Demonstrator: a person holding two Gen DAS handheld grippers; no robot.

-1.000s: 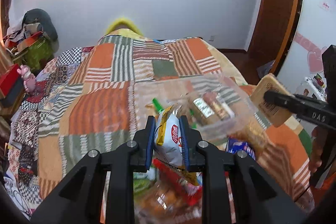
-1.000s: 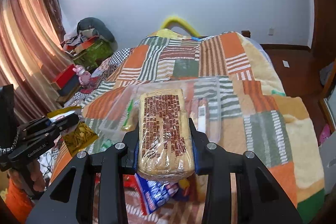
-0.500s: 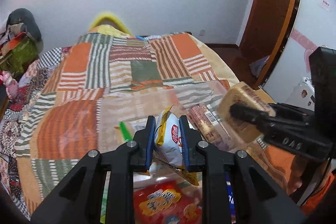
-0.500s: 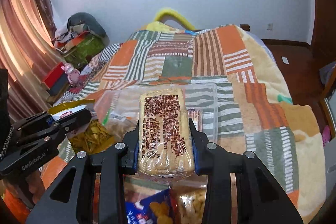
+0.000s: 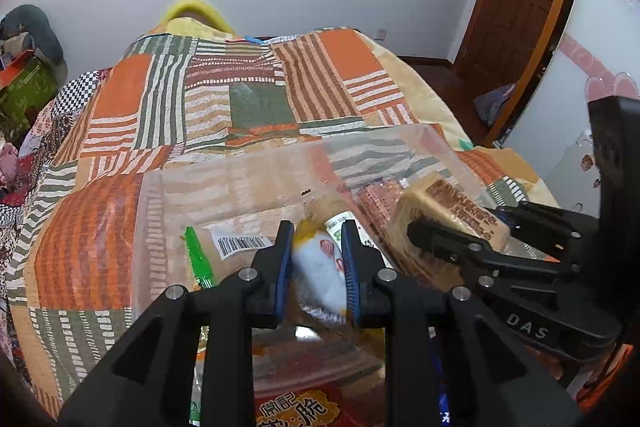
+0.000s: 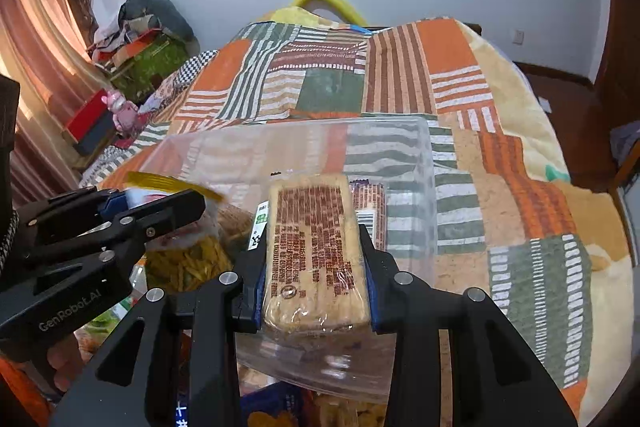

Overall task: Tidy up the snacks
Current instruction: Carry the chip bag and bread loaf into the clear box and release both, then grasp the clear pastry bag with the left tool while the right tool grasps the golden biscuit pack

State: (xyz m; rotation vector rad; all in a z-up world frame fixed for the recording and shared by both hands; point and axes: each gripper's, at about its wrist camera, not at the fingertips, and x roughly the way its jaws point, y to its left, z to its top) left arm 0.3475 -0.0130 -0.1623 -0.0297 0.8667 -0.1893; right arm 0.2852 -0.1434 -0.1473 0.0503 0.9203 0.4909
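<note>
A clear plastic bin [image 5: 152, 227] [image 6: 428, 163] lies on the patchwork bedspread and holds several wrapped snacks. My left gripper [image 5: 316, 247] is shut on a yellow and white chip bag [image 5: 320, 275] over the bin's near left part; the bag also shows in the right wrist view [image 6: 188, 251]. My right gripper [image 6: 316, 259] is shut on a tan cracker pack with brown print [image 6: 314, 243], held over the bin's right part; the pack also shows in the left wrist view [image 5: 448, 211]. The two grippers are close side by side.
Loose snack packs lie before the bin's near edge, among them a red bag [image 5: 296, 407] and a blue bag [image 6: 272, 407]. A green-topped pack [image 5: 198, 259] lies in the bin's left part. The bedspread [image 6: 520, 187] stretches beyond. Clutter stands at the left wall [image 6: 140, 47].
Both grippers have moved forward with their snacks, from above the loose pile to over the bin. They have come closer together. The left chip bag is blurred with motion.
</note>
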